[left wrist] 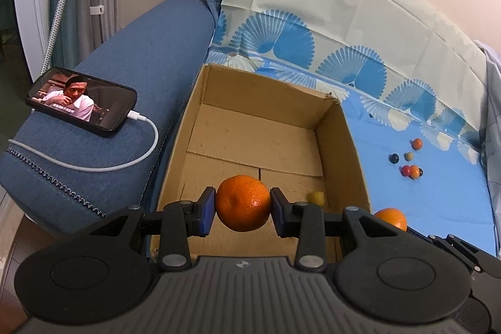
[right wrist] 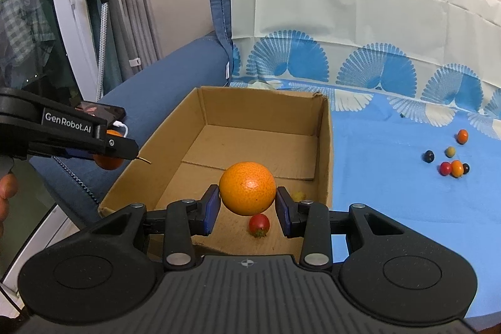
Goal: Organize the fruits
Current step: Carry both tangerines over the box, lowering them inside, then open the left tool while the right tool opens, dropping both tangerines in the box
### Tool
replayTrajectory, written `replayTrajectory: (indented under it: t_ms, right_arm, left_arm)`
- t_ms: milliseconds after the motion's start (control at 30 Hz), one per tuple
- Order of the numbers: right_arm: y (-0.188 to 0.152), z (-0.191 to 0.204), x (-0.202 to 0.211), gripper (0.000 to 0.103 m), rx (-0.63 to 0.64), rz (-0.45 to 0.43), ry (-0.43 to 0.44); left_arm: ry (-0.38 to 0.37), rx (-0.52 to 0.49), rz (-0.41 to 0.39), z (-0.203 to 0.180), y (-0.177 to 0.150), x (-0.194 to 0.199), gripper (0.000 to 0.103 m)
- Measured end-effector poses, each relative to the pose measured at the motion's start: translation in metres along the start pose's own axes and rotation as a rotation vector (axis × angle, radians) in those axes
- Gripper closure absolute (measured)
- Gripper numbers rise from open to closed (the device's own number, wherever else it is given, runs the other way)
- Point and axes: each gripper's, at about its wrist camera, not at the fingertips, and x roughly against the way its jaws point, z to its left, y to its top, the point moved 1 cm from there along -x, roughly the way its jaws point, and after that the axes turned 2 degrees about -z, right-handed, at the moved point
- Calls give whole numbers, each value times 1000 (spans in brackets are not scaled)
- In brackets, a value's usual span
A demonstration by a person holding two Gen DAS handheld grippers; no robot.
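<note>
Jaws around oranges [left wrist: 243, 202] over box [left wrist: 353, 146]

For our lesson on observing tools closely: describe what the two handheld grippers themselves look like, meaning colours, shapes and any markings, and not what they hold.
Both are matte black plastic. The left gripper and right gripper each have two flat blue pads on jointed black links with silver pivot pins, two round discs, and a ribbed grey base bearing a small crosshair mark. Seen side-on from the right wrist view, the left one carries white "GenRobot.AI" lettering. No gripper cables are visible.
</note>
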Motion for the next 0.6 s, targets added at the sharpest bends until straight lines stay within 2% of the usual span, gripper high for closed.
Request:
replayTrajectory:
  t_ms: [600]
  right_arm:
    - [-7,0,-80,63,31,106,26]
  left_arm:
    - [57,-37,66,1,7,-85,62]
